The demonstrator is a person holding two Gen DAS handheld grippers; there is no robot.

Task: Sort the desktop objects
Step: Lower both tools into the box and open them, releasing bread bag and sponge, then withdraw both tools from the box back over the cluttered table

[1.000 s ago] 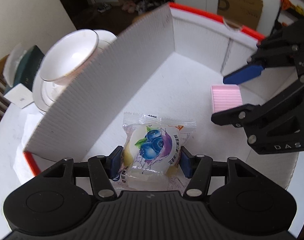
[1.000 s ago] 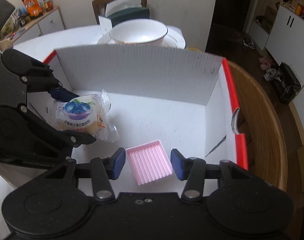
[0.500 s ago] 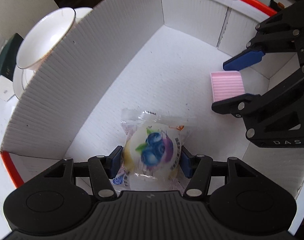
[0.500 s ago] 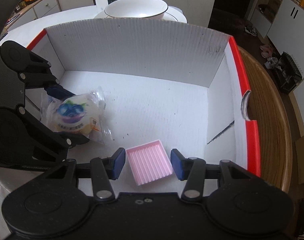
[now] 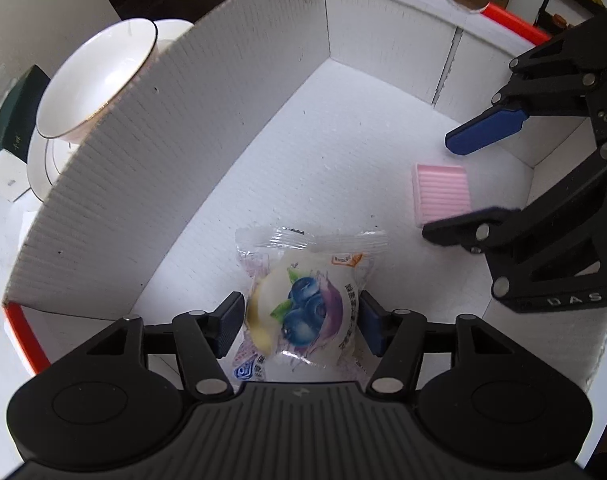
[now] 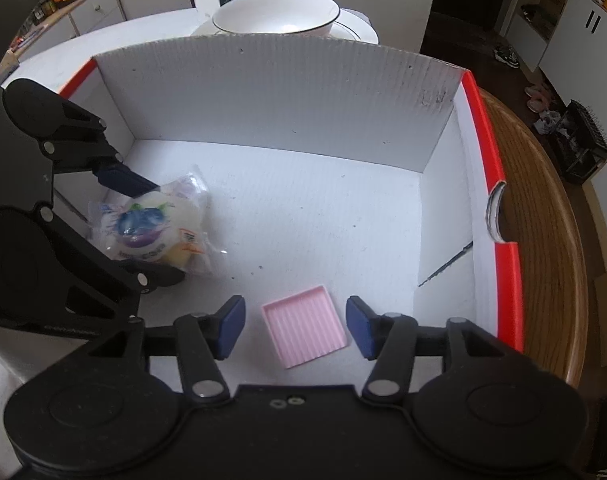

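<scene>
Blue pads part on both sides, and that is the release! The left gripper (image 5: pixel 299 322) has just been opening its jaws: the snack (image 5: pixel 303 312) sits between them, a gap showing at the near pad, the other close against the wrapper. It looks down on the box (image 5: pixel 183 168) floor, near the left wall. Over to the right gripper (image 6: pixel 295 326), jaws also just opened, daylight on either side of the pink tray (image 6: pixel 305 326), which lies flat on the floor just ahead of the camera. Neither claw is squeezing anything now, both standing about half wide.

So this is the drop-off step, two items delivered into the same white cardboard box, well apart from each other. Next move, by my reading, calls for lifting both grippers straight up and clear, careful not to snag that crinkly wrapper or clip the tall back wall.

Beyond the box, a white bowl (image 6: pixel 277 14) on a plate (image 6: pixel 357 28) waits on the table (image 6: pixel 103 36), untouched.
</scene>
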